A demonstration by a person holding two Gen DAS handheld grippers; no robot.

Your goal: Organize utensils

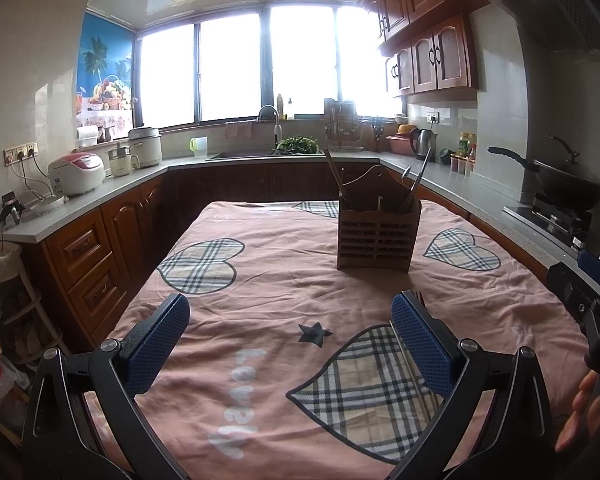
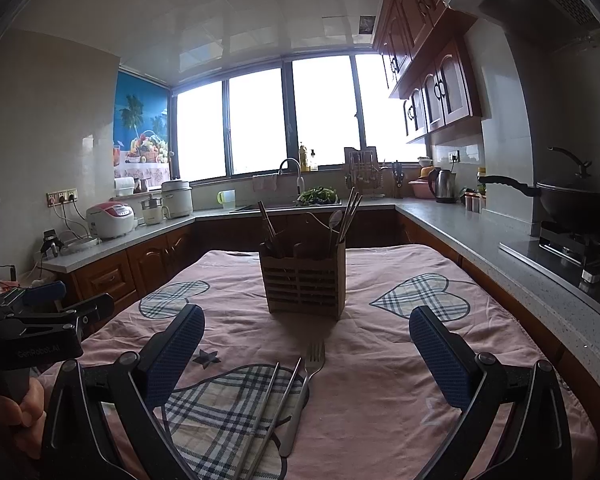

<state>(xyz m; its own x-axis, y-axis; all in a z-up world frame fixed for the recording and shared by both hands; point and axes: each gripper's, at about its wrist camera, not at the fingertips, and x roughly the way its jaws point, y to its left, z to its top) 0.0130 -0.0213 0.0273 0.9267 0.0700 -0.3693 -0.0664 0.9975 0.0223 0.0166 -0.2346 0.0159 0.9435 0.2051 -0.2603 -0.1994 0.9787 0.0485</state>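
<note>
While both grippers hover above the pink cloth (image 2: 380,380), neither holds anything. Left gripper (image 1: 290,334): jaws wide apart, empty; only thin chopstick shafts show just inside its right pad, the rest hidden. Right gripper (image 2: 306,338): jaws likewise spread and empty; the chopsticks (image 2: 268,412) and fork (image 2: 302,396) lie between its fingers, slightly left of centre, touching or nearly so, long axes running roughly away from the camera, fork tines pointing ahead toward the holder (image 2: 304,280). The holder stands upright straight ahead, beyond the fork, already bearing some utensils. By this view the right gripper is judged nearer the loose pieces. Legible writing: "lovely" on the cloth in the left view; "GenRobot.AI" on the left gripper's body in the right view.
</note>
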